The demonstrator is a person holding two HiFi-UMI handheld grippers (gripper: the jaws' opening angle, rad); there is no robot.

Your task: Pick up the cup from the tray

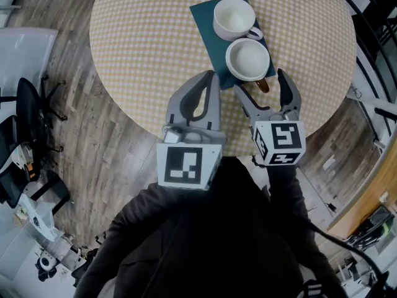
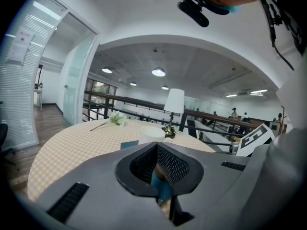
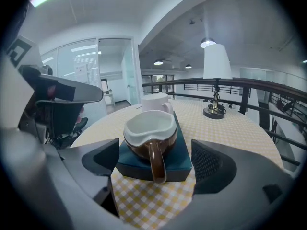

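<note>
Flanking brown cup [image 3: 149,128] handle, right claw [image 3: 154,161] spread, tray [image 3: 181,152] near table [image 1: 142,54] edge

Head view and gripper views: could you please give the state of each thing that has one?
brown cup: upright, empty, on the teal tray.
white mug: upright, empty, same tray.
left gripper: shut, empty.
right gripper: open, jaws flanking the brown cup's handle.

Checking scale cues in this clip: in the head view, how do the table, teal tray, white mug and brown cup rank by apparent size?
1. table
2. teal tray
3. brown cup and white mug: they look about alike from here, so I won't rank one over the other.
</note>
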